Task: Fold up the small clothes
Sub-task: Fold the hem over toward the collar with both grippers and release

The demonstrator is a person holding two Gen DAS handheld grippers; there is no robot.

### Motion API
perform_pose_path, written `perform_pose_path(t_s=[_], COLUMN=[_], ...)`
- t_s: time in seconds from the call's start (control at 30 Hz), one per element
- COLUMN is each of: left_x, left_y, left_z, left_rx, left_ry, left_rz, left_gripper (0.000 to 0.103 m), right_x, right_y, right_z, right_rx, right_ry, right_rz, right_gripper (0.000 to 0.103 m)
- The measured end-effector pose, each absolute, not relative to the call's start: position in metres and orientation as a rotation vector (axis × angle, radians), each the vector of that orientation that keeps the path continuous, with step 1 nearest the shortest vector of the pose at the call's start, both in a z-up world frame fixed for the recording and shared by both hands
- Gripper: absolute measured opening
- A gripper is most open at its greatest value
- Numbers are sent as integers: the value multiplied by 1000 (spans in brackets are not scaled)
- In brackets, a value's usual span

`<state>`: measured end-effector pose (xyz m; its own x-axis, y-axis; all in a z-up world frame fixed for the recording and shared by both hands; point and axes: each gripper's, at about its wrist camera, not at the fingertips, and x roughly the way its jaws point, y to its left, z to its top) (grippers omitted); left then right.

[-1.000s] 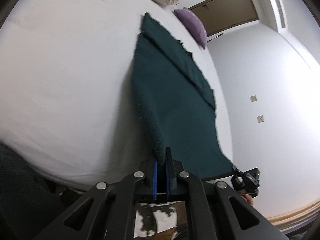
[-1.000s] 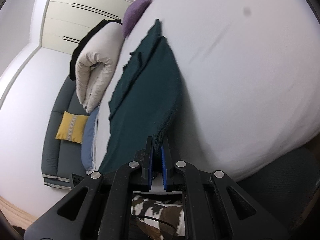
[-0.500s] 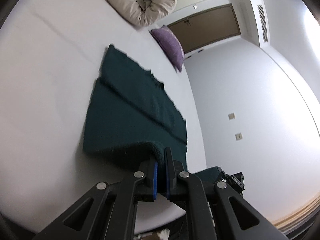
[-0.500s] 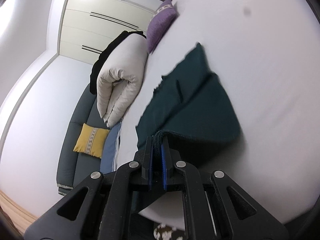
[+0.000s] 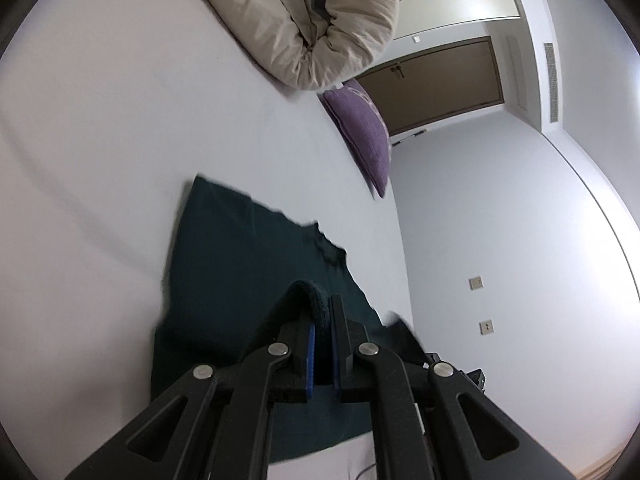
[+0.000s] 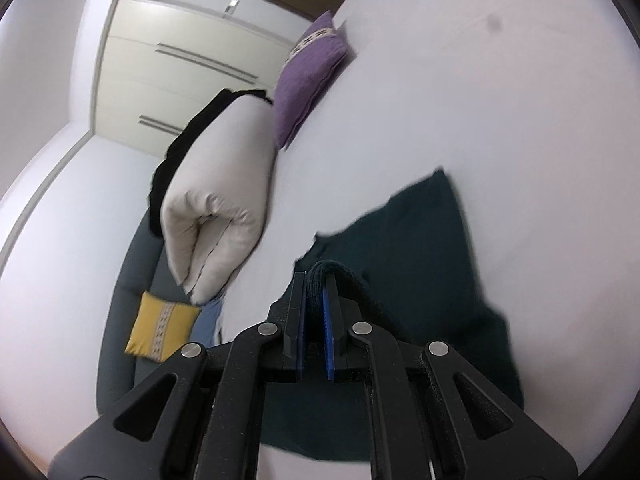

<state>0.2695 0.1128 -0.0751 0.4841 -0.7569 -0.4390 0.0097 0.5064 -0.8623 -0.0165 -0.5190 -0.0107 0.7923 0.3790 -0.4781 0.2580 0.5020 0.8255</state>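
The dark green cloth (image 5: pixel 240 264) lies flat on the white bed (image 5: pixel 100 140), and its near edge is lifted and curled over toward the far edge. The left tool (image 5: pixel 322 320) is clamped on one corner of this lifted edge, and the right tool (image 6: pixel 314 292) is clamped on the other corner, so both hold the same edge above the flat part. The far edge of the cloth lies straight ahead of both tools, toward the purple pillow (image 5: pixel 364 136) and the rolled beige duvet (image 5: pixel 320 28). I judge that the fold is half made and that neither hand is clearly nearer; both must travel forward together to keep the edges parallel.
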Motion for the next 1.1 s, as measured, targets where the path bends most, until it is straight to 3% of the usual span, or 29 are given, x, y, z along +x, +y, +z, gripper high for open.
perform_pose_path(t_s=[0.57,0.63,0.67,0.7,0.8,1.1], left_x=[375,377,378,375,359,279], left_y=[86,85,84,86,91,87], left_z=[-135,-139,-140,-140,-125,-112], left_rx=[-842,-802,-805,-818,-776,-534], left_ry=[1030,1034,1034,1027,975,944], left_rz=[-387,-331,-331,-337,-321,-331], left_gripper=[7,18,30,42,60,62], right_x=[132,142,146,145,141,104], right_y=[-557,-560,-563,-564,-564,-523], right_z=[-103,-112,-116,-119,-112,-84], right_rx=[1027,1016,1017,1024,1000,653], right_ry=[776,792,798,790,748,822], right_rz=[-110,-161,-184,-188,-171,-146], right_gripper=[10,25,46,57,62,61])
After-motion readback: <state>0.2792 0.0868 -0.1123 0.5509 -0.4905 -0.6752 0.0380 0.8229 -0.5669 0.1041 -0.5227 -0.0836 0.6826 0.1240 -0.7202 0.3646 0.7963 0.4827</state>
